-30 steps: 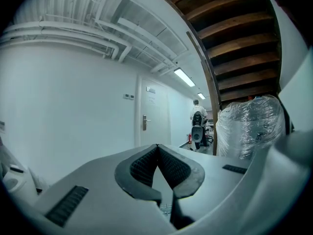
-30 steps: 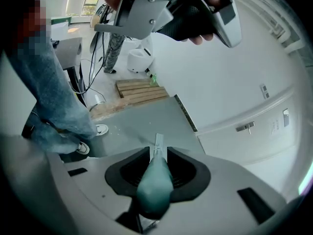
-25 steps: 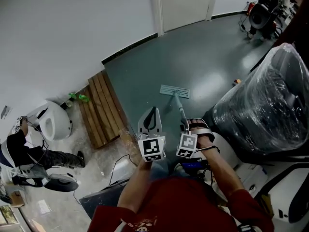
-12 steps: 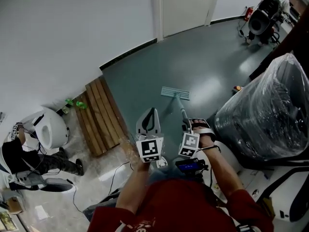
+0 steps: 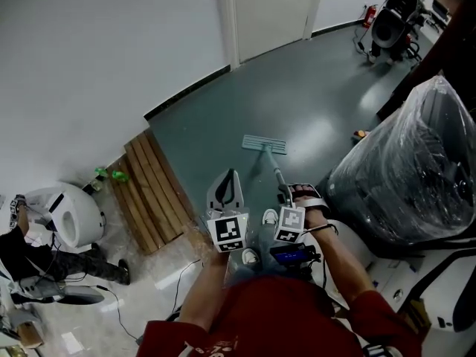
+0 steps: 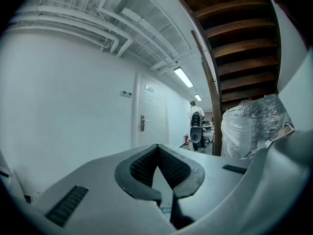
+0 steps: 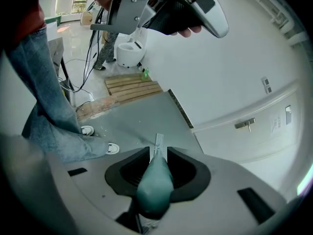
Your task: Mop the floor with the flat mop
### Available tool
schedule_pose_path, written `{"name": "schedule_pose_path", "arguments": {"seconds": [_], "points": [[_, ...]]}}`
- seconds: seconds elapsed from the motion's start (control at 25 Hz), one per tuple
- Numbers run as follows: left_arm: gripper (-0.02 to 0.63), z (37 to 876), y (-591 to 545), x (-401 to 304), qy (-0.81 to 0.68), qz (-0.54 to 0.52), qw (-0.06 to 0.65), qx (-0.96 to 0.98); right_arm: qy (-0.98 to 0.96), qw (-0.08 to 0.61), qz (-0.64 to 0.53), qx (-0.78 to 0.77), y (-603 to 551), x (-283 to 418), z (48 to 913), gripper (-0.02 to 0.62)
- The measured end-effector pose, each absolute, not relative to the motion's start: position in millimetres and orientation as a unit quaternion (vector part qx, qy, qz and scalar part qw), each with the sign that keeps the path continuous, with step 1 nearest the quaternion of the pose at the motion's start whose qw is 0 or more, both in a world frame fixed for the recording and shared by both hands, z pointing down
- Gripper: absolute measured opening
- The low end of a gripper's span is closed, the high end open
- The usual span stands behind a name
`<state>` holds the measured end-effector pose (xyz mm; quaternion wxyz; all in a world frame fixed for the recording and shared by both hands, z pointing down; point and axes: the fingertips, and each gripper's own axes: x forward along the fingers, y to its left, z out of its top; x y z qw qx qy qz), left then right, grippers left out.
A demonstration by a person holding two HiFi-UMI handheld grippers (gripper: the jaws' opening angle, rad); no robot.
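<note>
Right tool (image 7: 155,153) clamped on flat mop (image 5: 264,145) handle, mop head on green floor (image 5: 312,80) mid-frame; left tool (image 6: 157,148) jaws together, empty; wooden pallet (image 5: 152,192) left, plastic-wrapped load (image 5: 416,169) crowding right

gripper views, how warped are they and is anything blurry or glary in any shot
Left gripper view: strong fisheye, black corners, the wooden post bows, the ceiling light burns white. Right gripper view: same warp; the mop handle in the jaws is soft up close. Head view: sharp, with a pale sheen on the floor beside the mop head.
</note>
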<state>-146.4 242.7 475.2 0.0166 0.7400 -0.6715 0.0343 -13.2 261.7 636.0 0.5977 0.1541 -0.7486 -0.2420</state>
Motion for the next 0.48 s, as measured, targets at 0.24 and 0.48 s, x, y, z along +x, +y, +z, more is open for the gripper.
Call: {"name": "schedule_pose_path", "arguments": {"seconds": [0.24, 0.48], "points": [[0.015, 472.5, 208.1, -132.6, -0.664, 0.034, 0.013, 0.747, -0.751, 0.595, -0.24, 0.153, 232.8, -9.8, 633.2, 0.121], [0.015, 471.5, 175.1, -129.6, -0.659, 0.035, 0.015, 0.751, -0.753, 0.595, -0.237, 0.152, 201.4, -11.3, 630.1, 0.121]]}}
